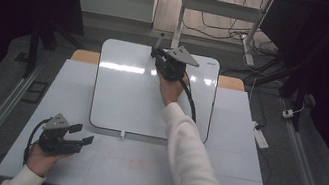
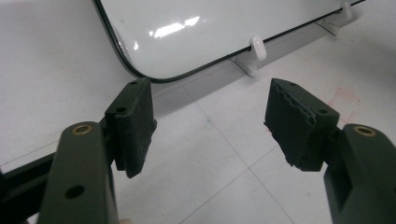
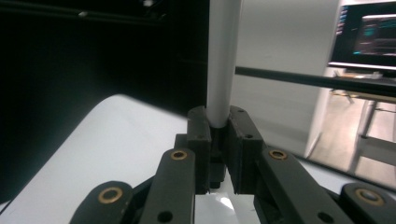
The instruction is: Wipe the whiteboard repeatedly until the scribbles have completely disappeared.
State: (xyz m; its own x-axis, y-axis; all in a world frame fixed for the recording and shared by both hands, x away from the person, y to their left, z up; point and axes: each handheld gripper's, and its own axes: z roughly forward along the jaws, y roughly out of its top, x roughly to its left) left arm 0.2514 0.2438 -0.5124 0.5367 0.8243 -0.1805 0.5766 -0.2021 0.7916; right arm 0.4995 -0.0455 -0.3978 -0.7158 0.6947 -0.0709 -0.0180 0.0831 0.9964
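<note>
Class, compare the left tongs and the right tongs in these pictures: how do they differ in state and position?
The left tongs stand open and hold nothing, while the right tongs are shut on a grey marker. The left tongs sit near the table's front edge; the right tongs reach over the whiteboard's far end. Both are black and hand-held.

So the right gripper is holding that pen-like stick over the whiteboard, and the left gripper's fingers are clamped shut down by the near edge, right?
Not quite. The left gripper has its fingers wide apart with nothing between them, as the left gripper view shows. The right gripper does grip the stick over the whiteboard.
</note>
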